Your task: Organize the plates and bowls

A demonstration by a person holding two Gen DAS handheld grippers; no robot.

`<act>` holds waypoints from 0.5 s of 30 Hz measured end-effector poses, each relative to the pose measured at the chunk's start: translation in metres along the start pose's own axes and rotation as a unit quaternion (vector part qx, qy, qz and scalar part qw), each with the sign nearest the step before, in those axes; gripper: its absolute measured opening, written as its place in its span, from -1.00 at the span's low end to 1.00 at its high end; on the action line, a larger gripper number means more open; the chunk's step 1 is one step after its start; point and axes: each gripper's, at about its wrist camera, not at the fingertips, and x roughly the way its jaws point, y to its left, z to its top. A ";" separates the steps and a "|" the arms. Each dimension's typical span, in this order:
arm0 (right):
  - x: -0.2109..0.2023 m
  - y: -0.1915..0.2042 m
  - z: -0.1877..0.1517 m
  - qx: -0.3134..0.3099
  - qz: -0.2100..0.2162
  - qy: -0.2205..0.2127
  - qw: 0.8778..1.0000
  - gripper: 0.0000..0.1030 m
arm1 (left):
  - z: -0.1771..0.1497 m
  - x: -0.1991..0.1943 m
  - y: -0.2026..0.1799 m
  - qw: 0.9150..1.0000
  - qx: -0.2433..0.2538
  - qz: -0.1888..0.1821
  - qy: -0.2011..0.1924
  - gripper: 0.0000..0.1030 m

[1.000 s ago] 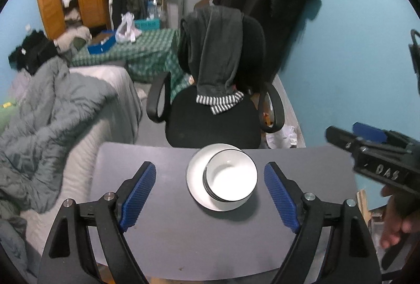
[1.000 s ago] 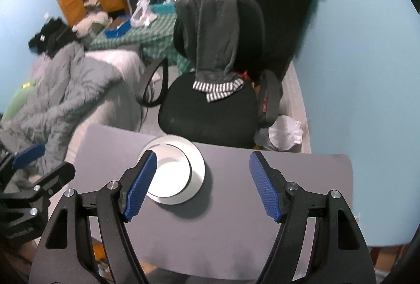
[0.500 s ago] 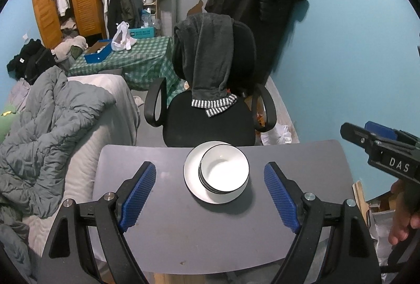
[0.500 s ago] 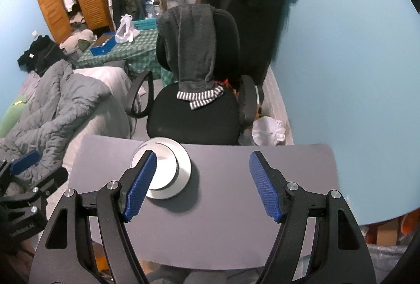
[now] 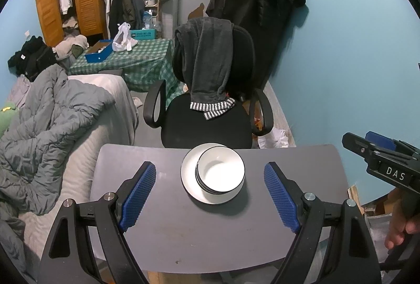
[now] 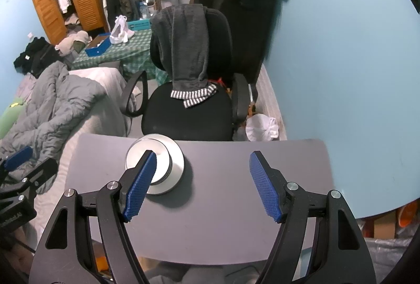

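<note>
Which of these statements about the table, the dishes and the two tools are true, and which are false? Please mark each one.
1. The bowls sit on the white plate. True.
2. The left tool is shut on the plate. False: its jaws are wide open and hold nothing; the dishes lie farther off on the table.
3. A grey garment hangs over the back of the office chair. True.
4. The right tool carries a bowl. False: it is open and empty.
5. The dishes stand on the green checked cloth. False: they stand on the grey table, near its far edge.
</note>
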 end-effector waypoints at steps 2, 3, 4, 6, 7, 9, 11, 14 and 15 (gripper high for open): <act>0.001 -0.001 0.000 -0.001 -0.001 -0.001 1.000 0.41 | 0.000 -0.001 0.000 1.000 0.001 0.002 0.001 0.66; 0.000 -0.001 -0.001 -0.001 -0.002 0.000 1.000 0.41 | 0.000 -0.001 0.000 1.000 0.002 0.003 0.001 0.66; 0.000 -0.001 -0.001 -0.001 -0.002 0.000 1.000 0.41 | 0.000 -0.002 0.000 1.000 0.002 0.003 0.000 0.66; -0.002 -0.001 -0.002 -0.001 -0.002 0.000 1.000 0.41 | -0.001 -0.003 0.000 1.000 0.003 0.006 -0.002 0.66; -0.001 -0.001 -0.002 -0.001 -0.002 0.000 1.000 0.41 | -0.001 -0.003 0.000 1.000 0.004 0.006 -0.002 0.66; -0.001 -0.001 -0.002 -0.001 -0.002 0.001 1.000 0.41 | -0.002 -0.004 -0.001 1.000 0.005 0.008 -0.002 0.66; -0.001 -0.001 -0.002 0.000 -0.002 0.001 1.000 0.41 | -0.002 -0.004 -0.001 1.000 0.005 0.008 -0.002 0.66; -0.002 -0.001 -0.002 0.000 -0.003 0.000 1.000 0.41 | -0.004 -0.006 -0.002 1.000 0.010 0.010 -0.005 0.66; -0.002 -0.002 -0.002 0.001 -0.002 0.000 1.000 0.41 | -0.004 -0.007 -0.002 1.000 0.011 0.010 -0.005 0.66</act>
